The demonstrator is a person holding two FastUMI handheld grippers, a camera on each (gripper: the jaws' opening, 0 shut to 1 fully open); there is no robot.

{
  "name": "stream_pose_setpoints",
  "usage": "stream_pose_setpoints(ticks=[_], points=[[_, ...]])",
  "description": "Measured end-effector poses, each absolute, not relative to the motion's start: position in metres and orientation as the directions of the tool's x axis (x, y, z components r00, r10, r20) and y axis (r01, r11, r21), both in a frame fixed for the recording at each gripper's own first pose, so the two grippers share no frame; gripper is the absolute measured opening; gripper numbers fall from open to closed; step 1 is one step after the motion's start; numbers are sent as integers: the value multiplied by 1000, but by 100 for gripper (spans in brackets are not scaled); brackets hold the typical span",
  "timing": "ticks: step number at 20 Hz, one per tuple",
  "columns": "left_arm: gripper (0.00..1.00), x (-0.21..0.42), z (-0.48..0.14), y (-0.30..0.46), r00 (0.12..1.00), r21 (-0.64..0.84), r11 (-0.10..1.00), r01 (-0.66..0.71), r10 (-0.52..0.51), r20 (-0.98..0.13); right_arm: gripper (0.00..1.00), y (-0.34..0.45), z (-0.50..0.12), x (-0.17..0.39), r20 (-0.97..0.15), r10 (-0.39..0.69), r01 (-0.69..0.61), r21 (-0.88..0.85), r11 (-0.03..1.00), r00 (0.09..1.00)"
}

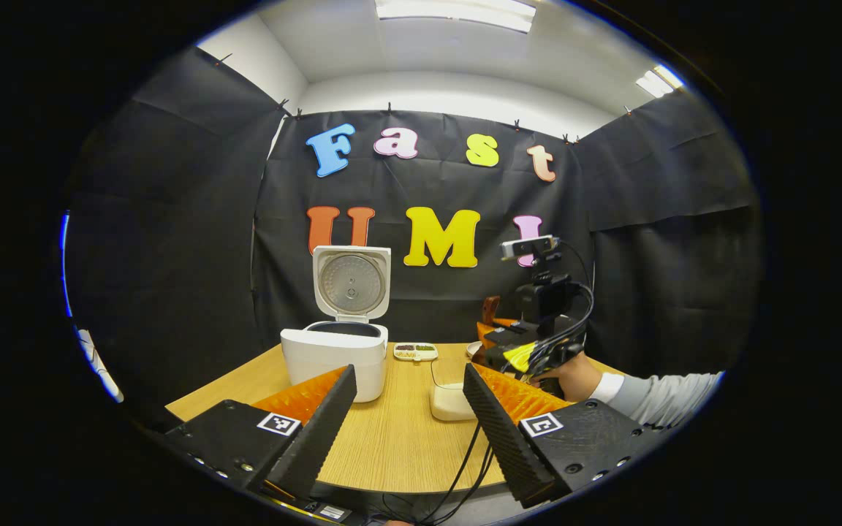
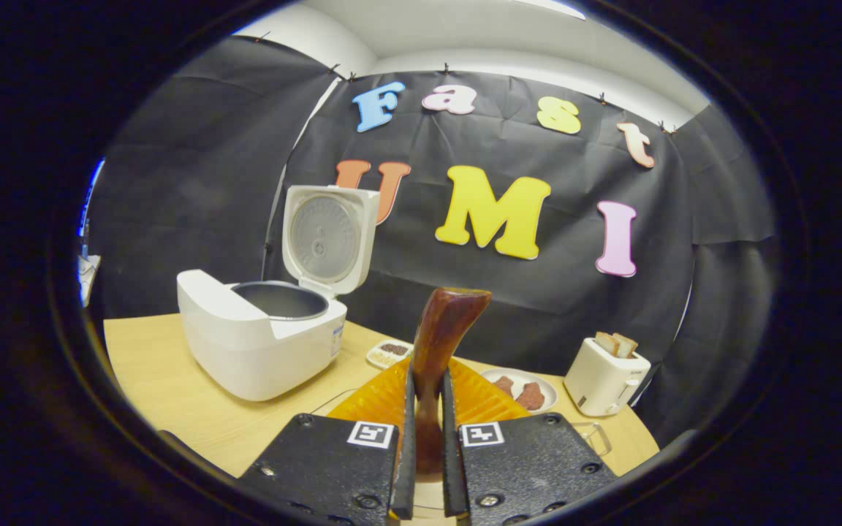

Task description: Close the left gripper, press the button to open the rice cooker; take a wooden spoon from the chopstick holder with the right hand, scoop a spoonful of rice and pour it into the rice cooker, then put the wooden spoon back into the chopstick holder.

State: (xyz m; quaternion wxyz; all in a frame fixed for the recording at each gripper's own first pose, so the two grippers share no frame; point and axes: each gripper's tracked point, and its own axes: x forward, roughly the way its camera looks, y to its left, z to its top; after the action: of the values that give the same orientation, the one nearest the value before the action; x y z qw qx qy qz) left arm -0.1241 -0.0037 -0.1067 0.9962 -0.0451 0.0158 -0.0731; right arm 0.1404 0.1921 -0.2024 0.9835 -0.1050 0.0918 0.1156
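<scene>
The white rice cooker [image 1: 333, 354] stands on the wooden table [image 1: 392, 446] with its lid [image 1: 351, 281] up and the pot bare. My left gripper [image 1: 410, 372] is open in front of it, holding nothing. A white rice container [image 1: 450, 402] sits right of the cooker. Farther right, a hand holds my right gripper [image 1: 520, 351], the brown wooden spoon [image 1: 490, 307] rising from it. In the right gripper view, the right gripper [image 2: 427, 376] is shut on the wooden spoon [image 2: 439, 343], wider end up. The open rice cooker [image 2: 260, 343] lies to its left.
A small dish [image 2: 390, 353] with dark bits sits behind the cooker. A plate [image 2: 547, 398] with reddish pieces and a white toaster [image 2: 604, 376] holding bread stand at the right. Black cables [image 1: 465, 467] trail over the table's near edge. A grey sleeve [image 1: 655, 398] reaches in from the right.
</scene>
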Motion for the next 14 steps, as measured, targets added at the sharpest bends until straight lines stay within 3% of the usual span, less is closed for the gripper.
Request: stream_pose_setpoints(ticks=[6, 11, 14], points=[[94, -123, -107, 2, 990, -126, 982, 138, -142, -25, 20, 168, -237, 154, -268, 66, -115, -169, 979, 961], [94, -121, -110, 6, 991, -105, 986, 127, -132, -36, 22, 152, -259, 160, -299, 28, -61, -102, 993, 954], [94, -119, -112, 3, 990, -98, 987, 130, -135, -38, 21, 170, -263, 154, -318, 94, -102, -8, 995, 943]])
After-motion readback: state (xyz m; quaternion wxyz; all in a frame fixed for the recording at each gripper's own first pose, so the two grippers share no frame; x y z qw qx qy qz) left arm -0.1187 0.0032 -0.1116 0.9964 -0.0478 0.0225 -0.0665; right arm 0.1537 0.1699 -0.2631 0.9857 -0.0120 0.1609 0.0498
